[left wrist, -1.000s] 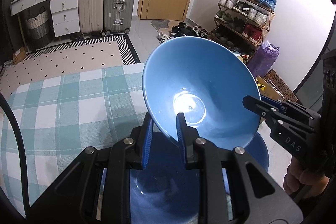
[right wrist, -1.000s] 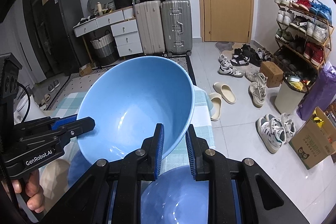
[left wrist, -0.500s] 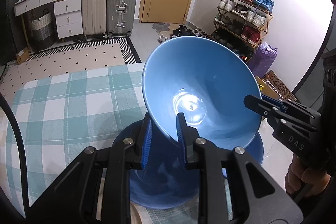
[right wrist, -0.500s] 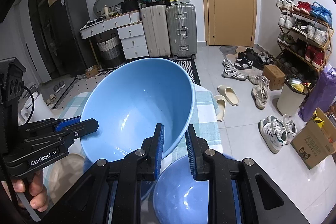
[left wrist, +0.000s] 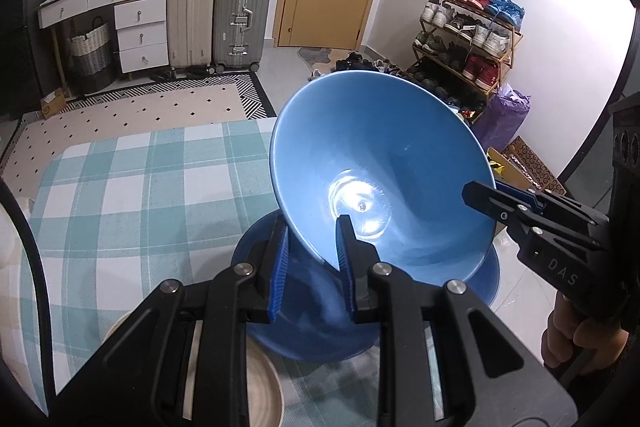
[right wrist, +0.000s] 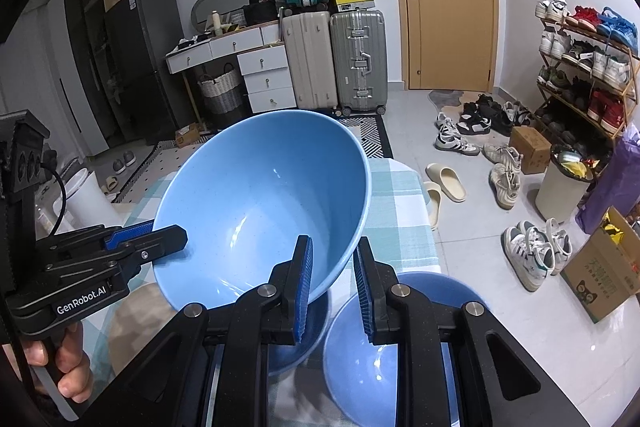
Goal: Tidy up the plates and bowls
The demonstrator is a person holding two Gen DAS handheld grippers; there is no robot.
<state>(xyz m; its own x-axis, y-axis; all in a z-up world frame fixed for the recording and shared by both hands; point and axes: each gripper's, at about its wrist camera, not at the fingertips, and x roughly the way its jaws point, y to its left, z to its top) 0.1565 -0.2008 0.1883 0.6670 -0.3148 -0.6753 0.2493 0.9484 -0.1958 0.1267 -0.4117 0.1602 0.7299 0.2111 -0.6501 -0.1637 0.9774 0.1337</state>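
Bowl (left wrist: 380,167) hangs tilted over the checked table (left wrist: 132,195), its rim pinched by both the left gripper (left wrist: 312,247) and right gripper (right wrist: 332,267), above another blue bowl (right wrist: 384,339) and beside a beige plate (left wrist: 256,383). Stacking looks unfinished, I judge. The far left cloth lies bare; the table's right edge is close.

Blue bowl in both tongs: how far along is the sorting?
Done: nothing visibly stacked yet. In hand: left tongs and right tongs each clamp the rim of the lifted blue bowl. Left: blue plate, second blue bowl and beige dish on the table.
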